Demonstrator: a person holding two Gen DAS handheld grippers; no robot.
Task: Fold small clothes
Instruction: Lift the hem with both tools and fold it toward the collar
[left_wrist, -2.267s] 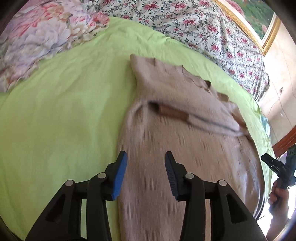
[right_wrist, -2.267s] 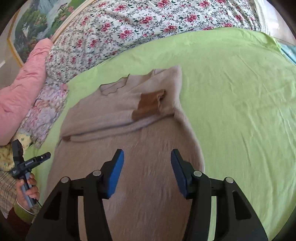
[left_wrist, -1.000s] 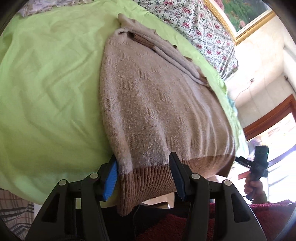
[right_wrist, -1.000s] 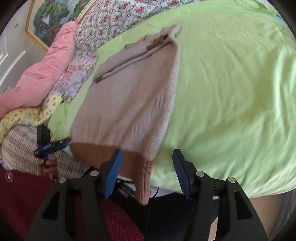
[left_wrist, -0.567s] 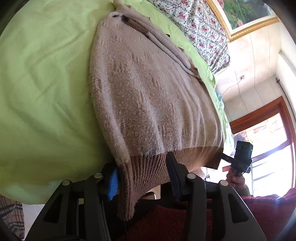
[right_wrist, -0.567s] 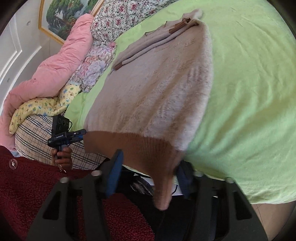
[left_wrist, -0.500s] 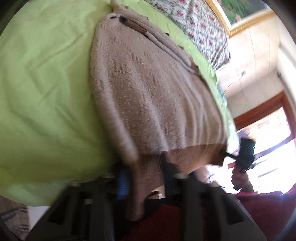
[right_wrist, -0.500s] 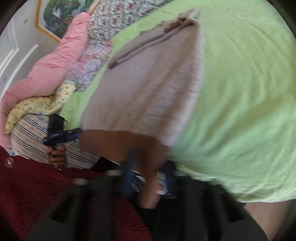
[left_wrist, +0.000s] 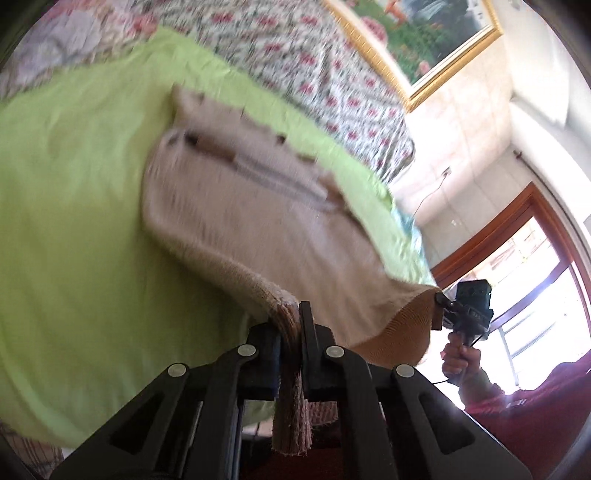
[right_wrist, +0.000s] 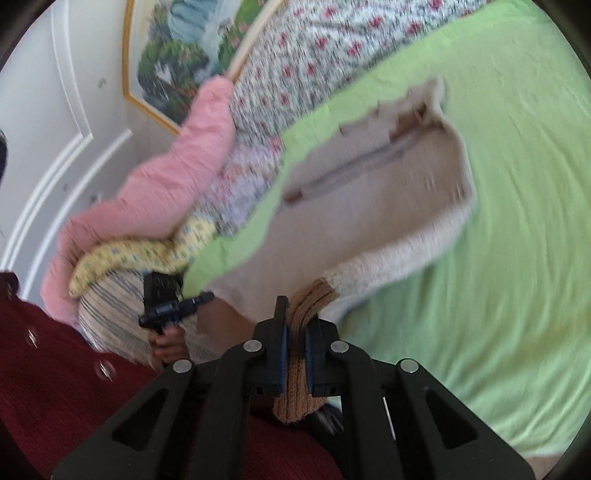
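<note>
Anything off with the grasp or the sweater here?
Nothing stands out. Left gripper and right gripper are each shut on the brown ribbed hem of the beige sweater, near its two corners; its sleeves lie folded across the chest on the green sheet.

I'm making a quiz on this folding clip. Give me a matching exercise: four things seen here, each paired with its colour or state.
Things:
1. knitted beige sweater
2. bed sheet
3. padded quilt
4. left gripper

States:
A. light green
B. shut on the brown ribbed hem
C. pink
D. near end lifted off the bed

Pairs: 1-D, 2-A, 3-C, 4-B
</note>
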